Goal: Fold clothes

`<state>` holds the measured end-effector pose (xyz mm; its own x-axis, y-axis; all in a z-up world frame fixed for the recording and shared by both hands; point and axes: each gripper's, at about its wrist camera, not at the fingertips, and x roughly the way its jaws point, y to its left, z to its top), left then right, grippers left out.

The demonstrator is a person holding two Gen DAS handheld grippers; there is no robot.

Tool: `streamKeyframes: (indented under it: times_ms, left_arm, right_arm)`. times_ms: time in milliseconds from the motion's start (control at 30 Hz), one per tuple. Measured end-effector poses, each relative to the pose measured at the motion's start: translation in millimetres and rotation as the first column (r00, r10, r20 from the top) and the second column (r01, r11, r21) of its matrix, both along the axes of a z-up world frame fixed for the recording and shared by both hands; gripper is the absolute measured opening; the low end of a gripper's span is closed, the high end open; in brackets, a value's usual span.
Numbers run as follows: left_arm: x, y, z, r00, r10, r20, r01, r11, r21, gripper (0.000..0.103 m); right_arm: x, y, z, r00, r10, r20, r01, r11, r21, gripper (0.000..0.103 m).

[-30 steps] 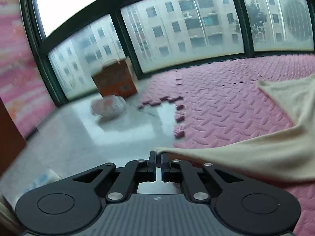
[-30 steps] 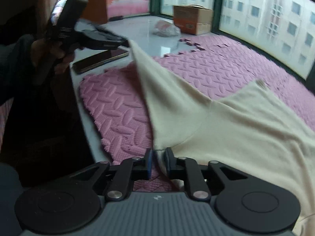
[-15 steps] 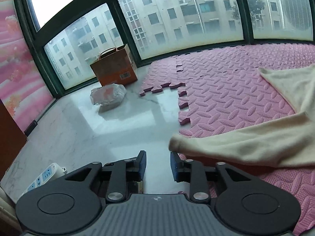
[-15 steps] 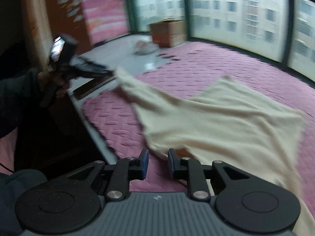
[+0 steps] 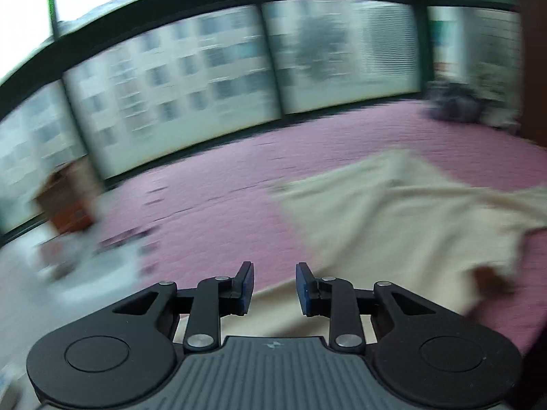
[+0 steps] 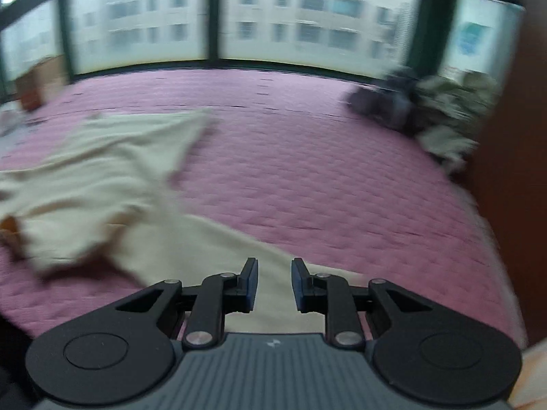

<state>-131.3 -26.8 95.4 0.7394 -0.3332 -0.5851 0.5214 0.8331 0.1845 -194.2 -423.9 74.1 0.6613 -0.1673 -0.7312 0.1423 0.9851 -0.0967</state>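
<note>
Both hand-held grippers have let go of the cream garment they were pinching a second ago, and both views have swung away from the bare floor toward the windows. The garment now lies loose on the pink mat, crumpled and uneven rather than squared, with a corner reaching toward the window side and another part running back under the grippers. That suggests it has only been spread out for folding; no clean fold shows yet, though blur hides much detail.

The left hand-held gripper has its jaws narrowly apart with nothing between them; cloth lies beneath and behind the fingers, and I cannot tell whether it touches them. The right hand-held gripper is likewise narrowly parted and empty, hanging over a strip of the garment near the mat's near edge. A pile of other clothes waits at the mat's far right corner.
</note>
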Motion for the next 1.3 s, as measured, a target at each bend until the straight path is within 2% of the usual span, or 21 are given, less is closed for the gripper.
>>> streamKeyframes:
  times_ms: [67,167,333,400,533,733,800,933,1033,1067,1100,1233,1300]
  left_arm:
    - [-8,-33,-2,0.993,-0.117,-0.009,0.117,0.993,-0.001,0.03]
    - [-17,-75,-6,0.965,-0.258,-0.043,0.258,0.966,-0.021,0.03]
    - [-30,-128,-26,0.908,-0.406,-0.104,0.407,0.913,-0.012,0.03]
    - [-35,-141,-31,0.889,-0.439,-0.125,0.441,0.897,-0.013,0.032]
    - [-42,-154,-36,0.873,-0.467,-0.14,0.47,0.883,-0.011,0.032]
    - [-38,-168,-40,0.869,-0.474,-0.143,0.479,0.878,0.007,0.032]
    - [-36,-173,-44,0.872,-0.469,-0.14,0.476,0.879,0.022,0.032]
    - [-34,-182,-48,0.872,-0.469,-0.142,0.476,0.879,0.019,0.032]
    - [-35,-188,-51,0.863,-0.482,-0.15,0.492,0.87,0.039,0.024]
    - [-35,-189,-53,0.857,-0.489,-0.161,0.5,0.865,0.039,0.017]
    - [-36,-190,-54,0.852,-0.498,-0.165,0.51,0.859,0.042,0.014]
    - [-43,-189,-58,0.829,-0.538,-0.153,0.552,0.831,0.066,0.01]
    - [-45,-188,-58,0.818,-0.555,-0.152,0.568,0.82,0.066,0.009]
  right_arm:
    - [-1,-12,-5,0.999,-0.039,-0.005,0.039,0.999,-0.026,0.021]
    - [-3,-24,-12,0.997,-0.074,-0.013,0.074,0.997,-0.037,0.021]
    - [-3,-37,-21,0.995,-0.102,-0.023,0.102,0.995,0.004,0.022]
    - [-3,-43,-23,0.994,-0.11,-0.019,0.111,0.993,0.043,0.023]
    - [-3,-47,-22,0.994,-0.112,-0.003,0.112,0.99,0.083,0.024]
    - [2,-46,-27,0.994,-0.105,-0.006,0.105,0.991,0.087,0.023]
    - [4,-43,-27,0.995,-0.095,-0.005,0.095,0.993,0.072,0.017]
    - [7,-33,-23,0.997,-0.073,-0.001,0.073,0.997,-0.005,0.011]
    - [11,-27,-15,0.997,-0.07,0.014,0.071,0.991,-0.116,0.01]
    - [13,-23,-11,0.998,-0.065,0.025,0.068,0.983,-0.173,0.01]
    - [15,-20,-8,0.998,-0.059,0.034,0.065,0.973,-0.221,0.01]
    - [30,-10,-1,0.998,-0.033,0.057,0.052,0.928,-0.37,0.01]
    - [40,-7,-2,0.998,-0.029,0.055,0.049,0.909,-0.413,0.01]
